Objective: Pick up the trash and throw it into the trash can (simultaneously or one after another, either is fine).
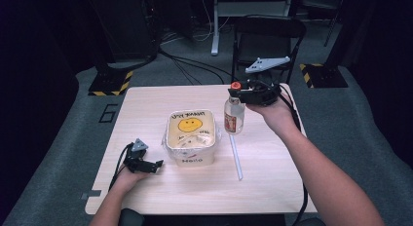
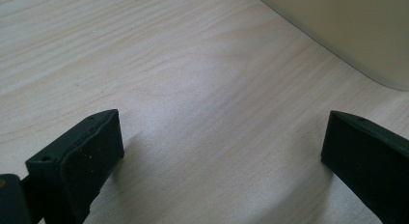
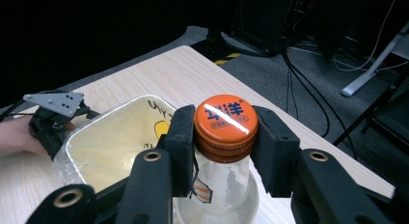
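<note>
The orange cap [image 3: 224, 121] of the glass bottle [image 1: 234, 115] is being clamped by the right gripper [image 3: 223, 132], just beside the yellow smiley tub [image 1: 191, 136]. The left gripper [image 2: 222, 151] is being held wide apart on the table [image 1: 272, 182].

A clear glass bottle [image 1: 234, 115] is shown upright on the table [image 1: 146, 104], right of centre and nearer the far edge than the near one. It is closed by an orange metal cap [image 3: 224, 121] printed with white characters, and the cap is gripped from both sides by the right gripper [image 3: 223, 137]. A red-and-white label is borne on the bottle's body, seen in the high view. Through the neck, in the right gripper view, the contents appear colourless.
</note>
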The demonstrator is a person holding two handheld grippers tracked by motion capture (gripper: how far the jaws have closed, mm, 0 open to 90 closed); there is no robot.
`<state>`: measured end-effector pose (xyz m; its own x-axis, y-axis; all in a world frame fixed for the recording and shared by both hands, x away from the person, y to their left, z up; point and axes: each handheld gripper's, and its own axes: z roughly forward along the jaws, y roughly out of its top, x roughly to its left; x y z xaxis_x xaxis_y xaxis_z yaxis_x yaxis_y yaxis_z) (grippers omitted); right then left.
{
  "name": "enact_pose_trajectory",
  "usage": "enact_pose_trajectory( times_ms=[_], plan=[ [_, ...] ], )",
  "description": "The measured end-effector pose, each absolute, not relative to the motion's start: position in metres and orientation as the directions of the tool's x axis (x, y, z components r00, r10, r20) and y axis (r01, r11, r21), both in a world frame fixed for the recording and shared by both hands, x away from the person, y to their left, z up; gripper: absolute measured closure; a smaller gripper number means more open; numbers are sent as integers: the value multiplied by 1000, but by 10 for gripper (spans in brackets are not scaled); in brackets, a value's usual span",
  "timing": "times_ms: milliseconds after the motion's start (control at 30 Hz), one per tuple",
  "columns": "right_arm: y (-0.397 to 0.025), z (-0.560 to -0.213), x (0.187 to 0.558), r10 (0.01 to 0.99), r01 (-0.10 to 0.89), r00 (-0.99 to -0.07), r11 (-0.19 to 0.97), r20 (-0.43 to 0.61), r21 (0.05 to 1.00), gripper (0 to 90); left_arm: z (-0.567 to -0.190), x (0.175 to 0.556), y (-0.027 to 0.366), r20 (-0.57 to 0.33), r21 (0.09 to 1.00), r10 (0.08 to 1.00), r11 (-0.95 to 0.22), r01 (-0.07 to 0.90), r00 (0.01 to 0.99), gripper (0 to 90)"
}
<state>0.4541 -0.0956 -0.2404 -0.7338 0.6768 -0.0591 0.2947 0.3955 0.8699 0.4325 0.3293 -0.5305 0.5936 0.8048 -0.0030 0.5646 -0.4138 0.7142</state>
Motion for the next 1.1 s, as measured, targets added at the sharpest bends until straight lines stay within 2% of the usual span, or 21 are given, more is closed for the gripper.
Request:
enact_pose_trajectory(
  times_ms=[1100],
  plan=[
    [-63, -203, 460, 640, 236, -765, 380, -70, 894, 621, -530, 433, 330, -2, 713, 802, -418, 563, 597, 10]
  ],
)
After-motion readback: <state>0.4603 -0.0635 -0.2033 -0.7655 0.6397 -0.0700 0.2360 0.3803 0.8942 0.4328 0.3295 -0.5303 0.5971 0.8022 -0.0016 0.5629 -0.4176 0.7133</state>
